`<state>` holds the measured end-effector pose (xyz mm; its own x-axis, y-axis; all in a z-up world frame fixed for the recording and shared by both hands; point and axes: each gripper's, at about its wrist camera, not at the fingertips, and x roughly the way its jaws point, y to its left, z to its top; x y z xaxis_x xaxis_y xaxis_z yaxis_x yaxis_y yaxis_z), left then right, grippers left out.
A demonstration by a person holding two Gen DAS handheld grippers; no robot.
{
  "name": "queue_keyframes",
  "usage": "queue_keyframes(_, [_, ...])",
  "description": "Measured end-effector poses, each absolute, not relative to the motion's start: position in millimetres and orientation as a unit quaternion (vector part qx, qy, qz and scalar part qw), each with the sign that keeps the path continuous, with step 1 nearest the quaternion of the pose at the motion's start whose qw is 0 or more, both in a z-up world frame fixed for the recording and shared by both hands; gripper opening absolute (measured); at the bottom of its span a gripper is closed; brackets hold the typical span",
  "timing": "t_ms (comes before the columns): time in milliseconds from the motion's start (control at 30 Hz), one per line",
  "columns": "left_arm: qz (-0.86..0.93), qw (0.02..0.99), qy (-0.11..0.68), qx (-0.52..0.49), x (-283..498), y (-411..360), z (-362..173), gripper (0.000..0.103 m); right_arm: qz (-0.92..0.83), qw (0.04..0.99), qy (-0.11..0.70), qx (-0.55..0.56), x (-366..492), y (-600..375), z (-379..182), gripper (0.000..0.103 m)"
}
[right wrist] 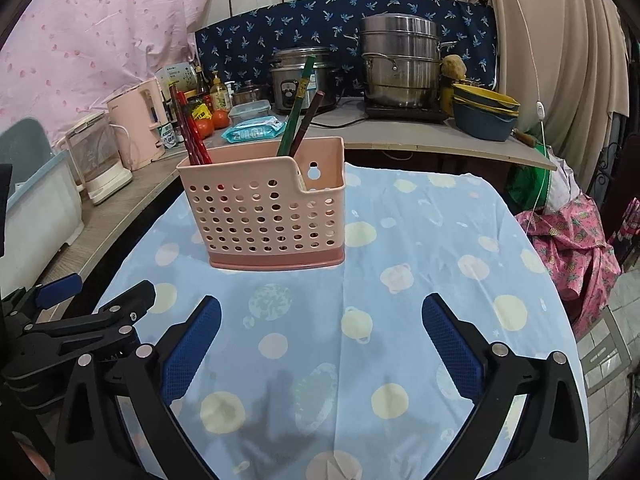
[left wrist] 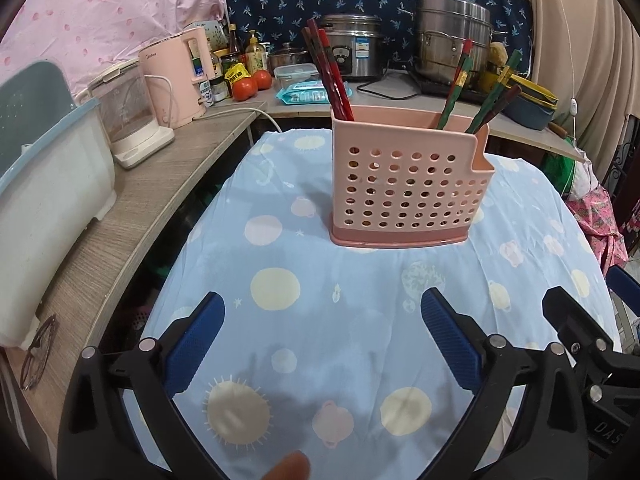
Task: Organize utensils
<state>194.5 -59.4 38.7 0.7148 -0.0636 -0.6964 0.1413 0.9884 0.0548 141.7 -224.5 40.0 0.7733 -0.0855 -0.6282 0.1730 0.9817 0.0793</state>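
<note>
A pink perforated utensil holder (left wrist: 404,184) (right wrist: 264,208) stands upright on the blue patterned tablecloth (left wrist: 320,280) (right wrist: 420,260). A bundle of dark red chopsticks (left wrist: 328,76) (right wrist: 192,136) leans out of its left end. Green and brown chopsticks (left wrist: 456,84) (right wrist: 298,108) stick out of its right part. My left gripper (left wrist: 323,298) is open over bare cloth, short of the holder, with nothing between its blue pads. My right gripper (right wrist: 322,303) is likewise open and holds nothing. Each gripper shows at the edge of the other's view, side by side.
A wooden counter (left wrist: 152,184) runs along the left and back. It carries a white dish drainer (left wrist: 48,184), a pink kettle (left wrist: 176,80), tomatoes (left wrist: 250,84), a rice cooker (right wrist: 300,76), a steel steamer pot (right wrist: 400,60) and stacked bowls (right wrist: 484,114). Glasses (left wrist: 38,348) lie near the counter's front.
</note>
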Motion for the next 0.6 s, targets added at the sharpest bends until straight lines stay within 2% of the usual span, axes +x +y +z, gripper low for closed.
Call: queue_keyframes(600, [-0.032,0.927,0.369,0.056,186.7,-58.7,35.5,0.095,-0.077,0.934,0.344,0.057,136.7,-220.6,31.0,0.097])
